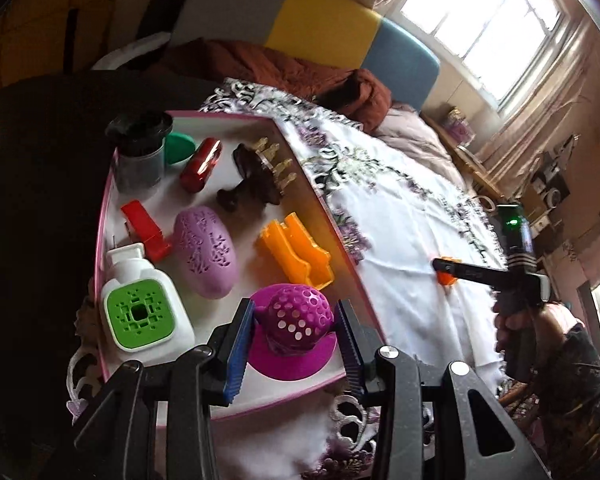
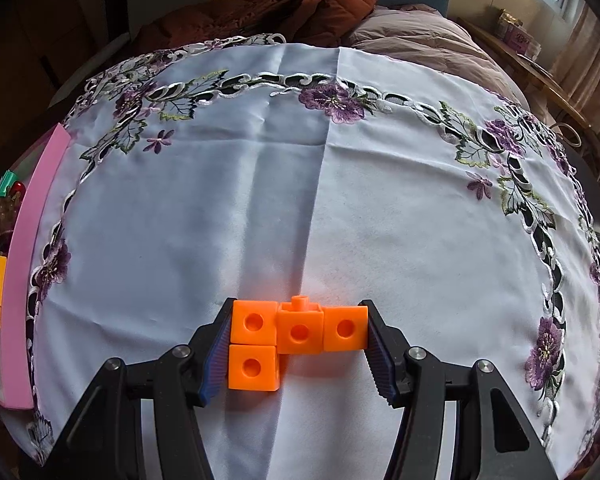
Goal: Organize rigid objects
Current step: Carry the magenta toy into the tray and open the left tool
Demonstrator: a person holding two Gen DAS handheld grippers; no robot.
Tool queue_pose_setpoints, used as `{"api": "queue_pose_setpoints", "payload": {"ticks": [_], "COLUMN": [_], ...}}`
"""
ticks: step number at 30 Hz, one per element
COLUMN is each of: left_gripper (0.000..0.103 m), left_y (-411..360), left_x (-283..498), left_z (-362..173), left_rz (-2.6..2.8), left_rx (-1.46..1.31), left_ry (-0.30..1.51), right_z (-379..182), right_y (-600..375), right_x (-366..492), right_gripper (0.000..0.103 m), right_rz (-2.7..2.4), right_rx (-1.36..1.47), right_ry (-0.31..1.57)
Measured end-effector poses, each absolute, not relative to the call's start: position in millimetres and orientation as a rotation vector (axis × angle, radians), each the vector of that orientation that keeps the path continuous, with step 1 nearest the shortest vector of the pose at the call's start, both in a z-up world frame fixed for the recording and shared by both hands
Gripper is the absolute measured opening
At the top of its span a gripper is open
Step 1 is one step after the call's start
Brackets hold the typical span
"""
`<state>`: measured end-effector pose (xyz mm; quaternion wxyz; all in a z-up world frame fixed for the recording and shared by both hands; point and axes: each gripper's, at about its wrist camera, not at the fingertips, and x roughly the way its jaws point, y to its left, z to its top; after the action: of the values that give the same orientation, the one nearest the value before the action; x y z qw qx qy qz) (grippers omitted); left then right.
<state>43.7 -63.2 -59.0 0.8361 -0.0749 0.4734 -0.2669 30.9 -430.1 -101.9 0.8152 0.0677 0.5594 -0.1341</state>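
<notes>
Between the blue pads of my right tool (image 2: 298, 344) sits the orange cube piece (image 2: 296, 336), four linked cubes in an L, clamped from both ends; it is low over the white embroidered cloth (image 2: 260, 184) on the worktop, and I cannot tell whether it touches the fabric. That tool points steeply down at the cloth. From the left wrist view I see the same tool out over the cloth, a hand (image 1: 512, 326) wrapped round its black grip and a patterned sleeve behind it. My left tool (image 1: 294, 338) angles down over the near corner of the pink-rimmed tray (image 1: 300, 168), its pads pressed on either side of the perforated magenta dome (image 1: 296, 316), which rises from a flat magenta brim; I cannot tell whether the brim rests on the tray floor. Close around it in the tray lie a white bottle with a green grid face (image 1: 146, 304), a lilac oval shell (image 1: 206, 252) and an orange channel piece (image 1: 296, 256); farther back are a red clip (image 1: 146, 230), a red case (image 1: 202, 164), a dark brown brush (image 1: 256, 176), a green lid (image 1: 180, 148) and a dark lidded jar (image 1: 140, 156). Beyond the worktop is a bed with a rust-brown quilt (image 1: 284, 68).
</notes>
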Motion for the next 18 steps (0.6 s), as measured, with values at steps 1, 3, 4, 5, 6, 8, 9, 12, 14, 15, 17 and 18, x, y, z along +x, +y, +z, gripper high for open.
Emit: {"api": "queue_pose_setpoints", "payload": {"ticks": [1, 3, 4, 5, 6, 8, 9, 12, 14, 15, 17, 18], "left_gripper": [0.041, 0.041, 0.041, 0.041, 0.041, 0.041, 0.041, 0.042, 0.042, 0.042, 0.042, 0.042], "left_y": [-63, -64, -65, -65, -63, -61, -61, -60, -58, -58, -56, -56], "left_x": [44, 45, 45, 47, 48, 47, 46, 43, 41, 41, 40, 40], "left_z": [-60, -65, -70, -75, -79, -82, -81, -75, -71, -69, -65, -64], "left_rz": [-0.547, -0.528, -0.519, -0.503, -0.496, -0.494, -0.489, -0.478, -0.467, -0.466, -0.454, -0.45], "left_rx": [-0.143, -0.103, -0.082, -0.067, -0.066, -0.071, -0.065, -0.046, -0.041, -0.04, -0.037, -0.035], "left_ry": [1.0, 1.0, 1.012, 1.029, 1.038, 1.041, 1.034, 1.01, 0.993, 0.987, 0.977, 0.974], "right_z": [-102, -102, -102, -102, -102, -102, -102, -103, -102, -102, -102, -102], "right_y": [-430, -430, -430, -430, -430, -430, -430, -430, -430, -430, -430, -429], "right_x": [31, 31, 31, 31, 31, 31, 31, 31, 31, 31, 31, 31], "right_gripper": [0.06, 0.06, 0.06, 0.06, 0.06, 0.06, 0.06, 0.06, 0.06, 0.06, 0.06, 0.06], "right_rz": [-0.286, -0.287, -0.287, -0.287, -0.287, -0.286, -0.286, -0.285, -0.286, -0.286, -0.285, -0.285], "right_rx": [0.145, 0.145, 0.144, 0.144, 0.144, 0.146, 0.145, 0.142, 0.142, 0.14, 0.135, 0.133], "right_ry": [1.193, 1.193, 1.193, 1.193, 1.193, 1.193, 1.193, 1.193, 1.193, 1.193, 1.193, 1.193]}}
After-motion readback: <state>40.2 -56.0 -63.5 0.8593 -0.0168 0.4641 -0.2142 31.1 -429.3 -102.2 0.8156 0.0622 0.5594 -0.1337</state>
